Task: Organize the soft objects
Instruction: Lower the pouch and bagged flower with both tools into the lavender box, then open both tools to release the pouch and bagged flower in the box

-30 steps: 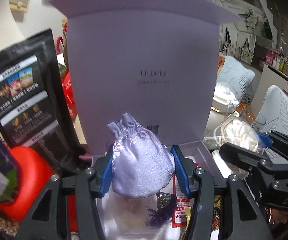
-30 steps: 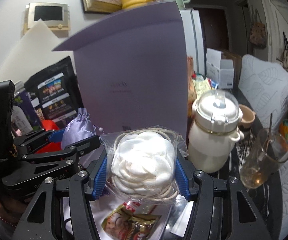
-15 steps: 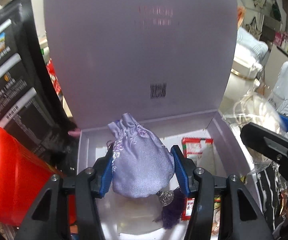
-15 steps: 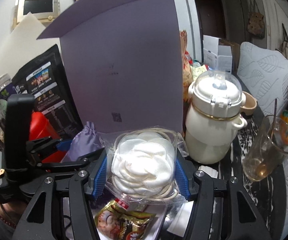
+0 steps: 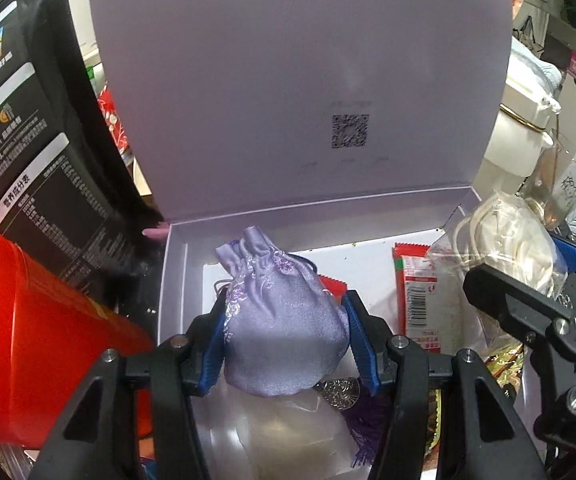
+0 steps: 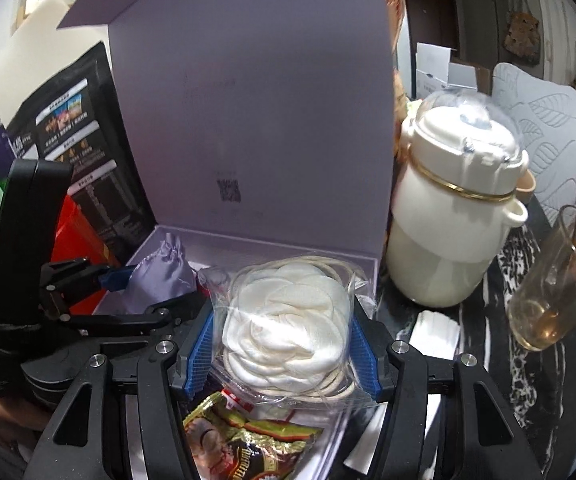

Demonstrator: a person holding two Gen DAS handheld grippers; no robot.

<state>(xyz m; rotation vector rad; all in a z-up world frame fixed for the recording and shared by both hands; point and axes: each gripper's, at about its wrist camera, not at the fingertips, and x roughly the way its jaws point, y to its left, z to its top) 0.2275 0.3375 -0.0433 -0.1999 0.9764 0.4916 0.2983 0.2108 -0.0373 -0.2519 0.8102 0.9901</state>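
Lavender pouch (image 5: pixel 284 328) and bagged white pads (image 6: pixel 288 328) sat clenched in the fingers; dropped over the box (image 5: pixel 176 264), either could snag wrappers.

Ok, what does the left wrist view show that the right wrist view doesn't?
Left wrist only: a silver charm and purple tassel under the lavender pouch, and a red packet lying in the box.

Right wrist only: the cream lidded pot, the glass beside it, and a gold snack packet.

Both: the open box, the left tool shut on the pouch, the right tool shut on the bagged white item.
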